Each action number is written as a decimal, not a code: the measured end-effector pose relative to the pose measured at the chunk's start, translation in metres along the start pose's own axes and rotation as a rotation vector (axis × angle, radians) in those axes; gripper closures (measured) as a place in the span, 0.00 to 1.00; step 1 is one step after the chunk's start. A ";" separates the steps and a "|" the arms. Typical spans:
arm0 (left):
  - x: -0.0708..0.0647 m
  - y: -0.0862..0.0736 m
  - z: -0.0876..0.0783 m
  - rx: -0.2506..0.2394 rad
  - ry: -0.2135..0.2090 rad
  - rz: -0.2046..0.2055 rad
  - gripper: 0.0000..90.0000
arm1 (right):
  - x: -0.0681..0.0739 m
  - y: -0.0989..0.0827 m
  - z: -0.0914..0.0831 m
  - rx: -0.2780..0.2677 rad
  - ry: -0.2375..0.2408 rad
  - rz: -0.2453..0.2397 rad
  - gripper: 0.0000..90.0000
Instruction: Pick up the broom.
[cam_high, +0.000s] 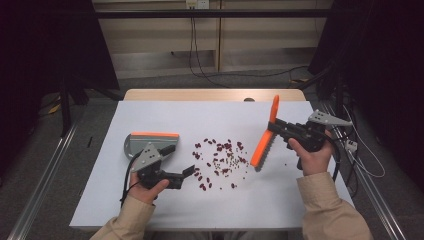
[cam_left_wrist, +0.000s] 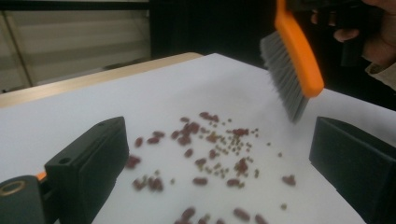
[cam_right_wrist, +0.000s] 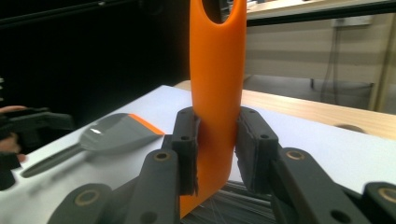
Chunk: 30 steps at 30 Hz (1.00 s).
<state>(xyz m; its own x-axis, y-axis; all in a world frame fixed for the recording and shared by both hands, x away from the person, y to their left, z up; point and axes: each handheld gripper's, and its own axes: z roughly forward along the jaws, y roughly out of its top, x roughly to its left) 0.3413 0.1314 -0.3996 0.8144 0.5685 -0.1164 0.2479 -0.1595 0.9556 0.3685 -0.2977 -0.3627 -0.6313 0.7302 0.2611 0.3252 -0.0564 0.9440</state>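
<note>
You get an evenly lit white table (cam_high: 280, 200) against dark surroundings, soft faint shadows, blurred beans (cam_left_wrist: 210, 154) up close, and glare on the dustpan (cam_right_wrist: 112, 133).

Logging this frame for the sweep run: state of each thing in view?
Brush: clamped by its orange handle, lifted, bristles beside the beans.
Dustpan: flat on the table, not held.
Beans: scattered loose on the table.
Right gripper: shut on the brush.
Left gripper: open, nothing between its jaws.
</note>
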 end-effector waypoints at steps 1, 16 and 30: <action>-0.003 0.002 0.007 0.010 -0.013 -0.001 0.05 | 0.004 0.002 0.005 0.005 0.015 -0.001 0.79; -0.029 0.010 0.087 0.172 -0.135 -0.088 0.26 | 0.041 0.006 0.068 0.077 0.086 -0.046 0.79; -0.023 0.009 0.076 0.162 0.008 -0.096 0.78 | 0.067 0.009 0.094 0.068 0.055 -0.022 0.64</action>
<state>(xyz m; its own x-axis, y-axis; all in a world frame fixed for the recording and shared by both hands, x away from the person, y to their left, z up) 0.3649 0.0560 -0.4086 0.7789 0.5938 -0.2019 0.4058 -0.2317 0.8841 0.3951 -0.1855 -0.3560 -0.6760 0.6920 0.2533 0.3567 0.0065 0.9342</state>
